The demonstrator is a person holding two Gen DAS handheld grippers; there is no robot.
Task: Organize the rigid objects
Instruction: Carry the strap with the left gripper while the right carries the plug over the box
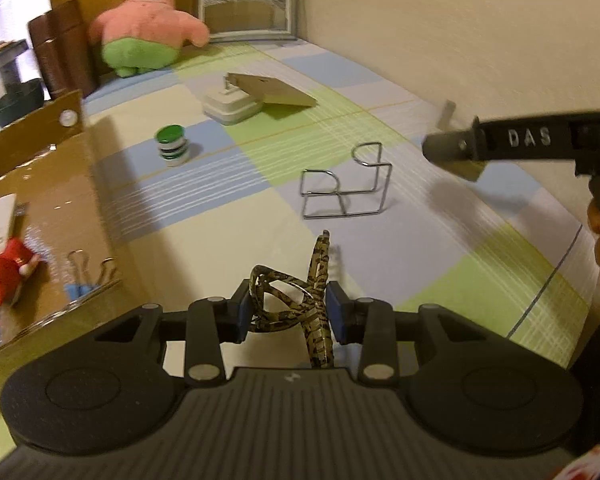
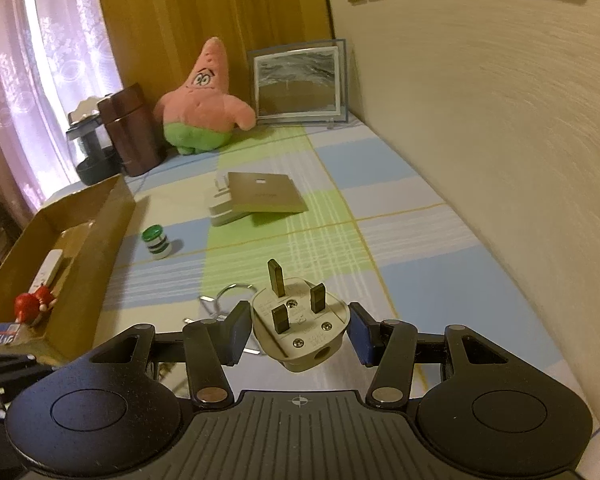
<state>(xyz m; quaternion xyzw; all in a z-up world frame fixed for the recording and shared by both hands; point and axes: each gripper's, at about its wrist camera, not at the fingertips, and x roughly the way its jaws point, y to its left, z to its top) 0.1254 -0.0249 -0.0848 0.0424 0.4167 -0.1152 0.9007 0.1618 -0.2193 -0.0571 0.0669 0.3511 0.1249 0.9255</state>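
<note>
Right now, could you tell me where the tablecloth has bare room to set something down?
Bare: between the wire stand and the wall, and between the green-capped jar and the stand. Crowded: the cardboard box, and the back by the plush.

The right gripper [image 2: 298, 330] holds a grey plug [image 2: 298, 326] between its blue pads, with the three metal pins pointing up. To the left is a cardboard box [image 2: 88, 208] with a red toy [image 2: 32, 304] inside. Farther back stand a small green-topped jar [image 2: 156, 242] and a pink star plush [image 2: 202, 104].

Both hand-held grippers (left [image 1: 287, 312], right [image 2: 299, 330]) clamped, angled downward.
</note>
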